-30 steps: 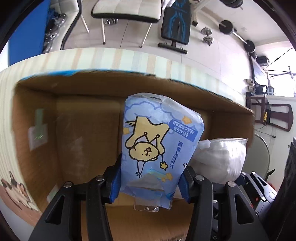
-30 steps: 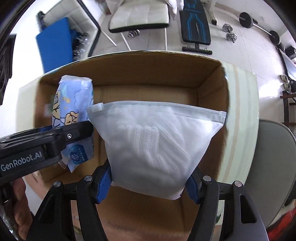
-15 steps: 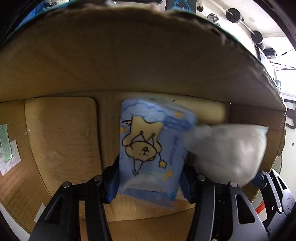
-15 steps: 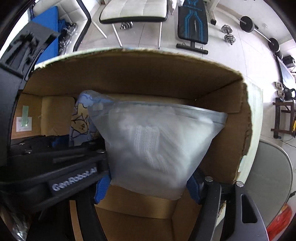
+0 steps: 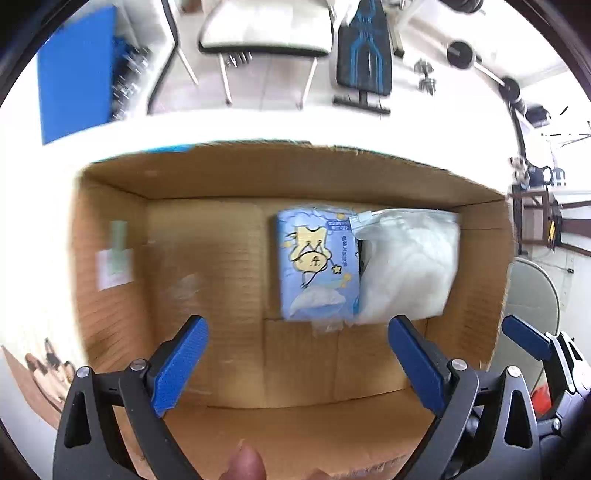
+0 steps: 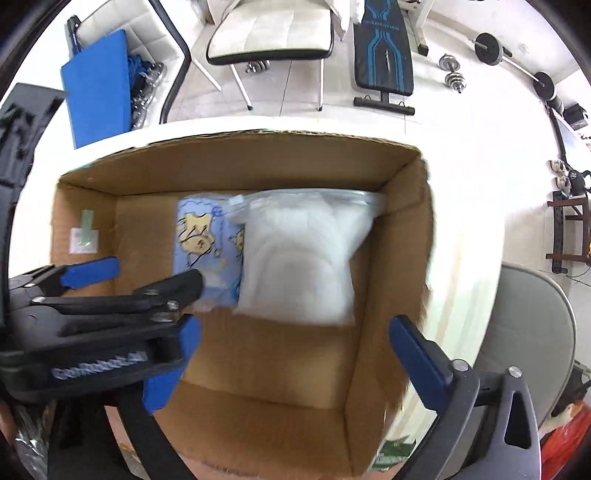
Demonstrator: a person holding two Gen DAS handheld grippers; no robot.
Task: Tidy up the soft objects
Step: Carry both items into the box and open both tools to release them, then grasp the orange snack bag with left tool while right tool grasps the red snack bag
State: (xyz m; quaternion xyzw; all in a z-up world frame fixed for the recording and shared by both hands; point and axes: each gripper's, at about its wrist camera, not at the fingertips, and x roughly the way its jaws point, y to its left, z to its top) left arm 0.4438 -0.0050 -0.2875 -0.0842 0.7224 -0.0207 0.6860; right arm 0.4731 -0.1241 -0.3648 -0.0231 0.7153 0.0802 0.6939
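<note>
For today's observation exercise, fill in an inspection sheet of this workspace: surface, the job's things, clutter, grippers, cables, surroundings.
Surface: pale table carrying an open cardboard box.
Job's things: blue cartoon tissue pack and clear zip bag of white knitwear lie side by side, touching, on the box floor, towards its right end.
Clutter: paper label with green tape on the box's left inner wall.
Grippers: left hand-held gripper and right hand-held gripper both above the box, jaws opening, nothing between them.
Cables: nothing seen.
Surroundings: white chair, weight bench, dumbbell, blue mat on the floor.
</note>
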